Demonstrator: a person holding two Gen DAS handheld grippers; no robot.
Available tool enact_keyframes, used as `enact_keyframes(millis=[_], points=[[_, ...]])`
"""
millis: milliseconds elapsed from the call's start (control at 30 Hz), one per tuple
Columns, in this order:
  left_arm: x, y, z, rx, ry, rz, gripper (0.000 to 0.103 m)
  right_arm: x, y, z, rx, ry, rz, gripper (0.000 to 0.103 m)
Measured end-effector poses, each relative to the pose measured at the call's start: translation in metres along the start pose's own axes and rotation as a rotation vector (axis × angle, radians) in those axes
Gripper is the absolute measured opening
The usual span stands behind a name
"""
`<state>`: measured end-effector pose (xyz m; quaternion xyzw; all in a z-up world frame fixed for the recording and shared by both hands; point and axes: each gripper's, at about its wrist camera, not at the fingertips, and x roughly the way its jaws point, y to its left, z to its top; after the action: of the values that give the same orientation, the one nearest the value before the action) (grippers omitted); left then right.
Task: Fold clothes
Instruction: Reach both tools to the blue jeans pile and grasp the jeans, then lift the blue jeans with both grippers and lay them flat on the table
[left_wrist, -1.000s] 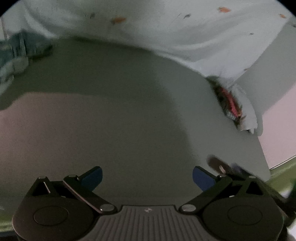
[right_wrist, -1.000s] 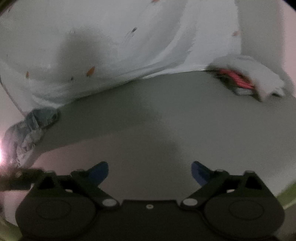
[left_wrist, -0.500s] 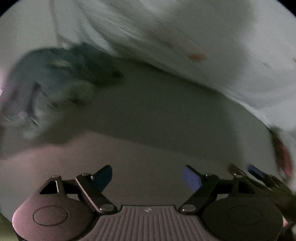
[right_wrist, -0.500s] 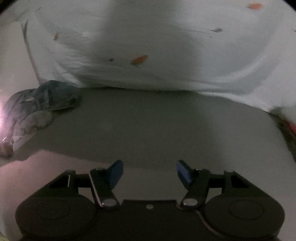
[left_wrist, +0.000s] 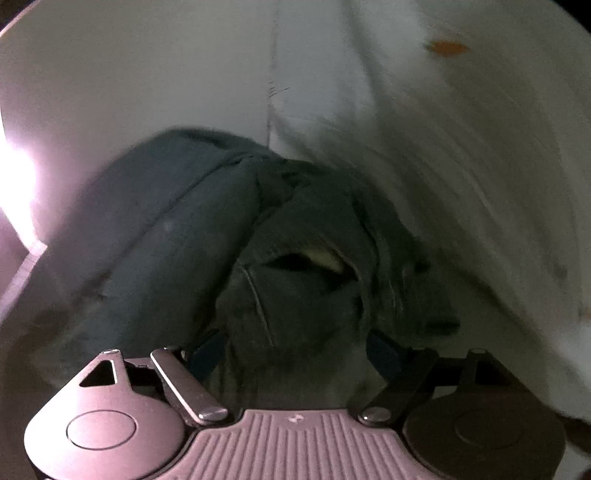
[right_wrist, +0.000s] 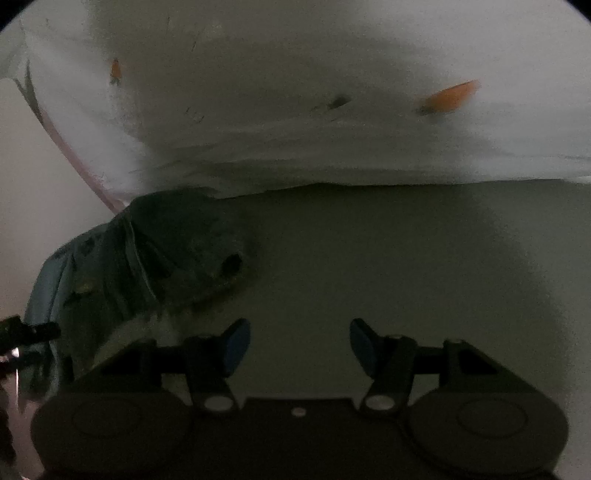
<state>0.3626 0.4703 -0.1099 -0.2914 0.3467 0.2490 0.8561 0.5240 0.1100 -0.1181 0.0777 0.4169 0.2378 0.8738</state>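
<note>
A crumpled blue denim garment (left_wrist: 295, 266) fills the middle of the left wrist view. My left gripper (left_wrist: 295, 350) is open, its blue fingertips on either side of the bunched denim, which lies between them. In the right wrist view the same denim garment (right_wrist: 155, 258) lies at the left on the grey surface. My right gripper (right_wrist: 299, 343) is open and empty over bare surface, to the right of the denim. The tip of the left gripper shows at the far left edge there.
A white sheet (right_wrist: 295, 110) with small orange marks lies bunched along the back, also at the right of the left wrist view (left_wrist: 461, 129). The grey surface (right_wrist: 406, 277) stretches to the right of the denim. A bright light glares at the left edge.
My left gripper swung left and moved forward onto the denim pile, which now sits between its fingers. My right gripper also turned left and narrowed its opening; the denim is nearer.
</note>
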Motion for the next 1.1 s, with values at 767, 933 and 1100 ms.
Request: enact_keyframes(millis=[767, 933, 1100], points=[[-0.036, -0.030, -0.006, -0.236, -0.070, 0.019, 0.010, 0.071, 0.078, 0.065, -0.101, -0.078, 0.089, 0.011], [-0.130, -0.092, -0.008, -0.178, -0.216, -0.127, 0.009, -0.059, 0.062, 0.098, -0.138, -0.317, 0.185, 0.010], [-0.285, -0.191, -0.051, -0.006, -0.443, -0.289, 0.009, -0.223, 0.004, 0.134, -0.114, -0.581, 0.317, 0.010]])
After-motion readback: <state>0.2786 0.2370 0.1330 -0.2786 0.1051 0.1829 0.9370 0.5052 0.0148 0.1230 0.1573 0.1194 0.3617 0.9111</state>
